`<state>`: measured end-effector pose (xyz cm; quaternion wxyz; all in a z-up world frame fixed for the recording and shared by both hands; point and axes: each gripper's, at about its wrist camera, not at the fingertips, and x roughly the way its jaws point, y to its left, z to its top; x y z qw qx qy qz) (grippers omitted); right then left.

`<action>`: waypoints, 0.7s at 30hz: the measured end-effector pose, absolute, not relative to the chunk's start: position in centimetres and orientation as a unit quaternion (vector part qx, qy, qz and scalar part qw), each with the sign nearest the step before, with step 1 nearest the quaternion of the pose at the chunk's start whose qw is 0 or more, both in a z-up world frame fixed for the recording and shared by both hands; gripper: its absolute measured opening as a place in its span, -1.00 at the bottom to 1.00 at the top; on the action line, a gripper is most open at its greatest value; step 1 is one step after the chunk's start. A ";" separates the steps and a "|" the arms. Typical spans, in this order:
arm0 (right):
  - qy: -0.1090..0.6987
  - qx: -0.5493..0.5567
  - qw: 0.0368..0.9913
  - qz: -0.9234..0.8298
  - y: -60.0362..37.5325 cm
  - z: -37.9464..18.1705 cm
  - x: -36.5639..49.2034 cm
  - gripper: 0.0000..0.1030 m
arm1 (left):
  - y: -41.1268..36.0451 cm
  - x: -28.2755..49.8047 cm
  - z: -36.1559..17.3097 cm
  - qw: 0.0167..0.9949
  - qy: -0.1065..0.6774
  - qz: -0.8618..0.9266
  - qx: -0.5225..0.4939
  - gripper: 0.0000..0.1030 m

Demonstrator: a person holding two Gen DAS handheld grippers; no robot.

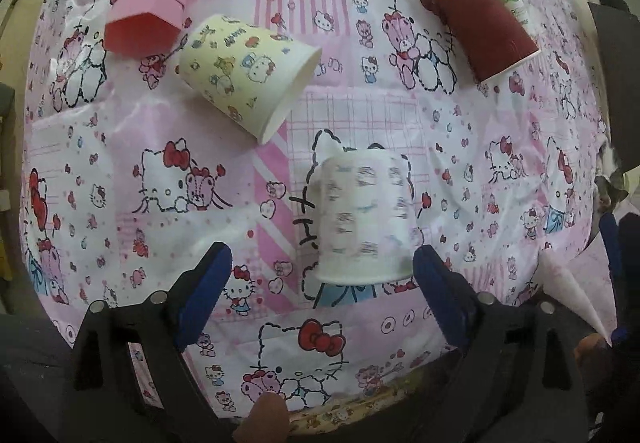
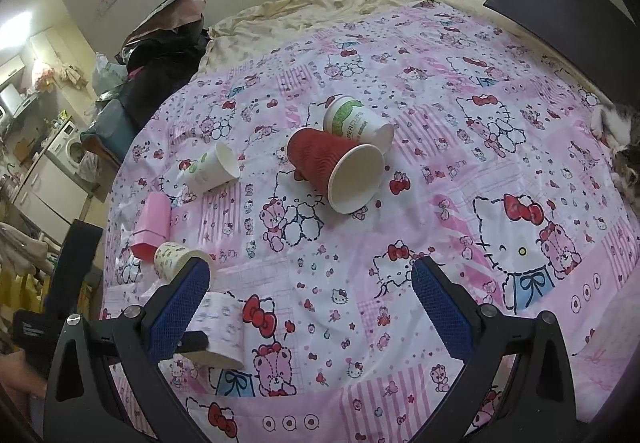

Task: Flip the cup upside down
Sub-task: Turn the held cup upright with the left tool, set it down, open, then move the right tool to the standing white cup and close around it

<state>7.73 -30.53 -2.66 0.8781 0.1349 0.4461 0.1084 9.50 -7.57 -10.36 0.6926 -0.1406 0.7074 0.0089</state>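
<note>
White printed paper cup (image 1: pixel 362 217) judged light, crushable; positioned between spread left gripper (image 1: pixel 322 293) fingers; mid-wall hold advised. Right gripper (image 2: pixel 310 301) spread, empty.

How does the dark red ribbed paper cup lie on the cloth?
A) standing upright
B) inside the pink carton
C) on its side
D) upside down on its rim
C: the dark red ribbed paper cup lies on its side, its white inside facing the camera.
</note>
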 end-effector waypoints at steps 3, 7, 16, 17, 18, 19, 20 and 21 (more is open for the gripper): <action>0.447 0.131 0.878 0.106 -30.4 -2.7 7.7 1.00 | -7.4 9.6 -10.5 0.691 0.709 0.011 -0.141 0.75; 0.446 0.130 0.879 0.103 -30.6 -2.7 7.6 1.00 | -7.1 9.8 -10.8 0.689 0.709 0.007 -0.146 0.75; 0.453 0.134 0.875 0.102 -30.9 -3.0 7.8 1.00 | -5.8 8.6 -7.4 0.735 0.666 0.001 -0.129 0.75; 0.458 0.133 0.873 0.104 -30.9 -3.1 7.9 1.00 | -5.5 8.3 -7.1 0.741 0.660 0.005 -0.121 0.75; 0.465 0.131 0.869 0.109 -30.7 -3.2 7.9 1.00 | -4.9 7.8 -6.8 0.748 0.655 0.010 -0.108 0.75; 0.477 0.130 0.860 0.125 -30.3 -3.2 8.1 1.00 | -4.3 7.2 -6.7 0.752 0.651 0.018 -0.096 0.77; 0.485 0.129 0.853 0.142 -29.8 -3.1 8.2 1.00 | -3.6 6.8 -6.5 0.757 0.647 0.021 -0.090 0.78; 0.492 0.131 0.846 0.158 -29.4 -3.0 8.4 0.99 | -2.9 6.3 -6.4 0.761 0.642 0.019 -0.088 0.81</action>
